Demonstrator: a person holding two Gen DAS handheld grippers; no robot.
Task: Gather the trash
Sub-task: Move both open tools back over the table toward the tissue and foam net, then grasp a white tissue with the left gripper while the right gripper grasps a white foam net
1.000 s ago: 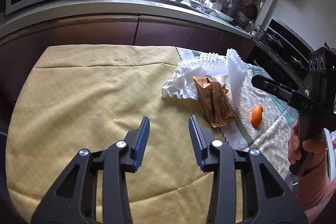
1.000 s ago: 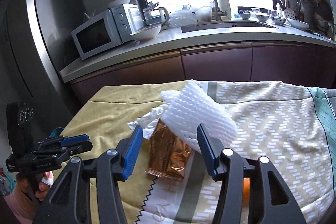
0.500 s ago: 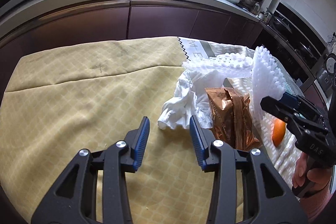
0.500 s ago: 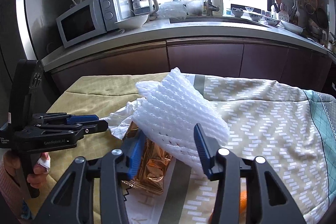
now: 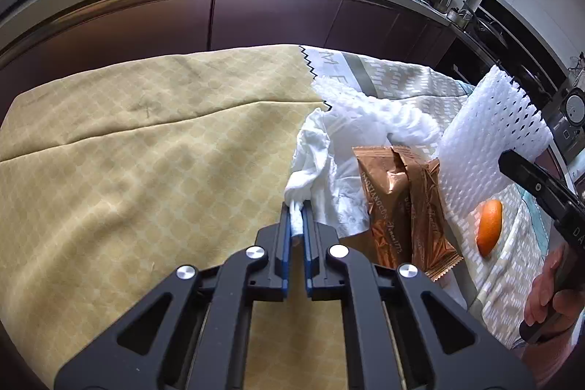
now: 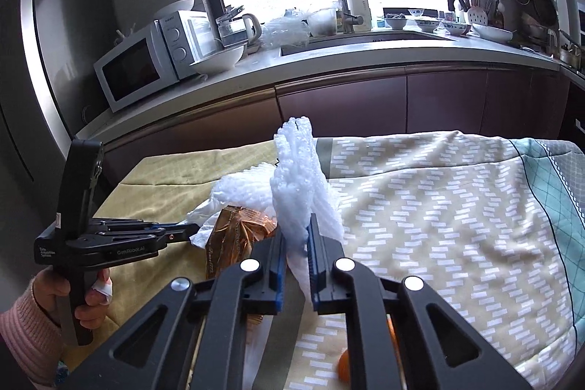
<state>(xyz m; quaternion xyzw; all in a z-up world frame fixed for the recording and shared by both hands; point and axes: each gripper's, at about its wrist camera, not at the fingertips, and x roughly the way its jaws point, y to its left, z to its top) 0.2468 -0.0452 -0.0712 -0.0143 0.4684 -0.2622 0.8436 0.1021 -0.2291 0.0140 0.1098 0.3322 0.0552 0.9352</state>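
Left wrist view shows the left gripper (image 5: 297, 212) with its blue-padded jaws just closed onto the near corner of a crumpled white tissue (image 5: 321, 163), a twist of it pinched between the pads. The tissue lies on a yellow tablecloth (image 5: 146, 170) whose zigzag edge overlaps a beige cloth with white dashes (image 5: 395, 75); large pale letters "M E" show on that cloth near the zigzag. Just right of the tissue, touching it, lies a copper-coloured foil wrapper (image 5: 398, 207) with script lettering too small and slanted to read for certain. Beyond the wrapper stands a white foam fruit net (image 5: 490, 130), and near it, apart on the dashed cloth, lies a piece of orange peel (image 5: 489, 231).

Right wrist view shows the right gripper (image 6: 295, 236) with its jaws just closed on the foam fruit net (image 6: 298, 185), the net squeezed between the pads and rising upright above them. A second white foam net (image 6: 241, 187) lies behind the wrapper (image 6: 234, 236). At the left edge, a hand in a pink ribbed sleeve (image 6: 22, 328) holds the other gripper's handle, which carries the words "GenRobot.AI" and "Data Acquisition System". On the counter behind stand a white microwave (image 6: 139, 68) and a white bowl (image 6: 217, 61).
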